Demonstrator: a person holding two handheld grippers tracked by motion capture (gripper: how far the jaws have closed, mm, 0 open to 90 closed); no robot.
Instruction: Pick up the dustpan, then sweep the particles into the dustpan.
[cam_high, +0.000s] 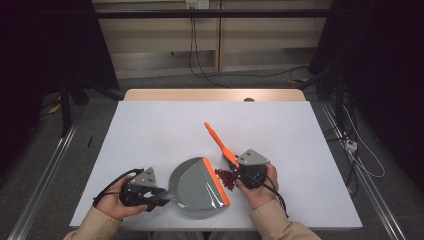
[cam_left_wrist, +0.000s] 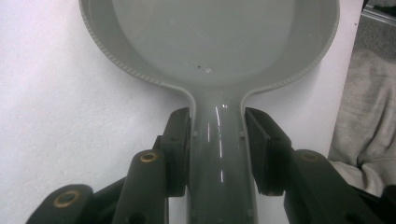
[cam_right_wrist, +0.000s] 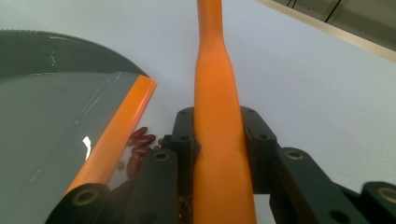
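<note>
Gripping the grey handle of the dustpan, the left gripper lies low on the white surface near its front edge, left of centre. In the left gripper view the two black jaws press against both sides of that handle, and the dustpan extends away from them, its grey basin bare apart from a few specks. The dustpan's orange lip faces right, toward the right gripper. That gripper pinches the orange brush handle, which slants up and away toward the middle of the surface. In the right gripper view the jaws clamp the brush handle on both sides, and the orange lip lies just to its left. A small heap of red beans rests on the surface between lip and right gripper, touching or just beside the lip; the red beans also appear low beside the jaws. The brush head is hidden under the gripper.
</note>
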